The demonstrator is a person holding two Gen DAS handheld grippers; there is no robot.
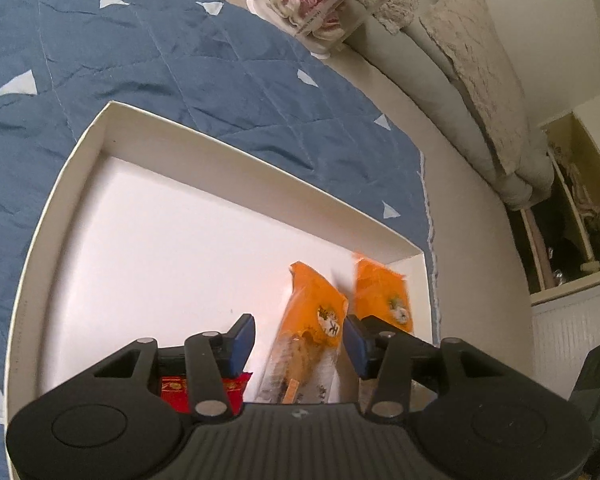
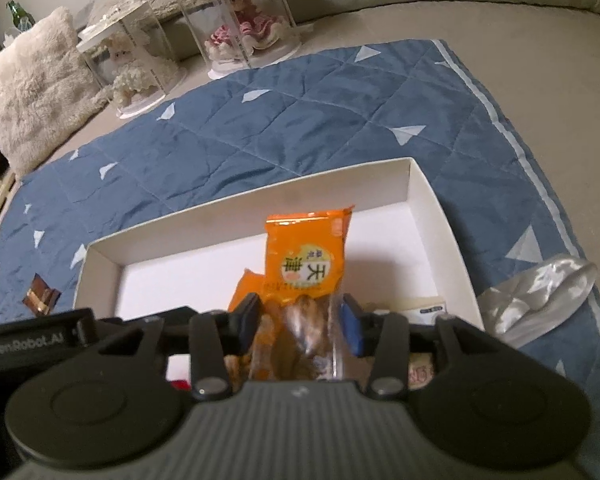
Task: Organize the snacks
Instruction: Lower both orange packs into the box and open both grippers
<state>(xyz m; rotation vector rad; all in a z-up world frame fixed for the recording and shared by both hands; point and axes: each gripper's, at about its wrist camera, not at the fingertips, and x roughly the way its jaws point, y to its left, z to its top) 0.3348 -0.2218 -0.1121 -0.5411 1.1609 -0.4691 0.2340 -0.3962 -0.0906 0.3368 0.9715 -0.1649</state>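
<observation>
A white shallow box (image 1: 236, 184) lies on a blue quilt. One orange snack packet (image 1: 312, 320) rests on the box floor between the blue pads of my left gripper (image 1: 300, 342), which is open with a gap at the left pad. A second orange packet (image 1: 384, 296), blurred, is by the box's right wall. In the right wrist view this packet (image 2: 306, 252) stands upright in the box (image 2: 204, 232) between the pads of my right gripper (image 2: 300, 320), which is open around it. The first packet (image 2: 246, 292) shows just left of it. A red packet (image 1: 204, 392) lies under my left finger.
On the quilt (image 2: 300, 120) are a small brown packet (image 2: 40, 298) at left and a crumpled clear bag (image 2: 540, 296) at right. A white packet (image 2: 424, 308) lies in the box. Two clear doll cases (image 2: 240, 20) and a fluffy pillow (image 2: 32, 92) stand behind.
</observation>
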